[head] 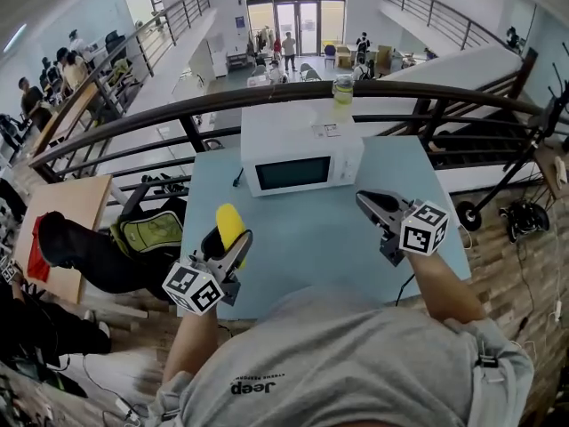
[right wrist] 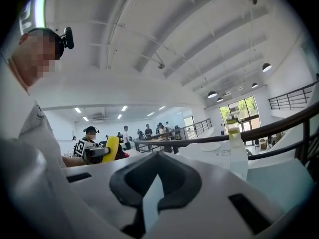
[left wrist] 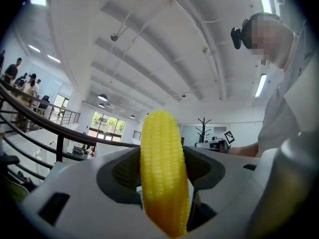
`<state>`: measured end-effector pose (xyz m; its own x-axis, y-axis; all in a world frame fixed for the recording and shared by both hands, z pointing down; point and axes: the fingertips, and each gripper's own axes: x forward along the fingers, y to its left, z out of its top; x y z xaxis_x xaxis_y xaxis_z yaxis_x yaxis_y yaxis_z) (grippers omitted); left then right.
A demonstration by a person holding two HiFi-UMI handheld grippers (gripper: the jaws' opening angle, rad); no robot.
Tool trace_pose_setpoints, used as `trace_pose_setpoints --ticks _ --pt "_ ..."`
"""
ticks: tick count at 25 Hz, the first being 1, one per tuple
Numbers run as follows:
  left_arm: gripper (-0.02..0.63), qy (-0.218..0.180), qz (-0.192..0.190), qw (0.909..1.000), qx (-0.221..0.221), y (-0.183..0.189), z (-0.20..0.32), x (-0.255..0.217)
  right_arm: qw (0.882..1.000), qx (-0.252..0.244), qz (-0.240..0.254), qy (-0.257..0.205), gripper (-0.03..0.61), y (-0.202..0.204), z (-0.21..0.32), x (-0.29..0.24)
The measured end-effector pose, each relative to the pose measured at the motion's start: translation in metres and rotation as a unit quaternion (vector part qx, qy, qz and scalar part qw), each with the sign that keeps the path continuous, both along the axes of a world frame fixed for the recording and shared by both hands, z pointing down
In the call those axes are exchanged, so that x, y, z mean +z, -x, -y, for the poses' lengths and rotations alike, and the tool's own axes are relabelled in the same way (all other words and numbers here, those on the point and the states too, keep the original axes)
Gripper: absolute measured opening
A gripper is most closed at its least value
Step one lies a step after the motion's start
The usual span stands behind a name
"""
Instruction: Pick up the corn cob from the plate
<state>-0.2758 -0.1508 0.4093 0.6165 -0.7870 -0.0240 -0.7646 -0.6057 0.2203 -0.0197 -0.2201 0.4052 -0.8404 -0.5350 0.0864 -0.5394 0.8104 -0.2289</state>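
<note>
A yellow corn cob (head: pixel 229 223) stands upright between the jaws of my left gripper (head: pixel 226 242), which is shut on it over the front left corner of the light blue table (head: pixel 307 247). In the left gripper view the corn cob (left wrist: pixel 163 173) fills the gap, with both dark pads pressed against its sides. My right gripper (head: pixel 366 203) hangs over the table's right side, jaws together and holding nothing. The right gripper view shows its own jaws (right wrist: pixel 155 176) closed, and the corn cob (right wrist: pixel 110 148) far off at the left. No plate is in view.
A white microwave (head: pixel 298 158) sits at the table's back edge, door shut, with a green-tinted bottle (head: pixel 343 92) on top. A dark railing (head: pixel 267 100) runs behind the table. A green and black backpack (head: pixel 147 234) and a wooden board (head: pixel 71 212) lie left of it.
</note>
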Motion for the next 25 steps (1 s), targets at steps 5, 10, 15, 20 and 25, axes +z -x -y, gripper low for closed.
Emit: trace_pose_setpoints --ticks 5,10,15,20,25 --pt "0.268 0.008 -0.019 0.9997 -0.014 -0.013 -0.006 0.028 0.999 0.017 -0.028 0.016 0.015 -0.023 -0.004 0.045" --pt "0.268 0.018 -0.017 0.9995 -0.018 -0.029 -0.009 0.048 0.998 0.023 -0.048 0.035 0.015 -0.042 -0.01 0.084" --pt "0.268 0.035 -0.013 0.9991 -0.019 -0.038 -0.016 0.062 0.997 0.024 -0.048 0.056 0.015 -0.048 -0.018 0.107" --pt "0.268 0.044 -0.011 0.9988 -0.015 -0.039 -0.019 0.066 0.997 0.019 -0.036 0.062 0.015 -0.042 -0.018 0.107" --pt "0.268 0.04 -0.011 0.9991 -0.012 -0.035 -0.015 0.058 0.998 0.01 -0.035 0.051 0.015 -0.03 -0.018 0.098"
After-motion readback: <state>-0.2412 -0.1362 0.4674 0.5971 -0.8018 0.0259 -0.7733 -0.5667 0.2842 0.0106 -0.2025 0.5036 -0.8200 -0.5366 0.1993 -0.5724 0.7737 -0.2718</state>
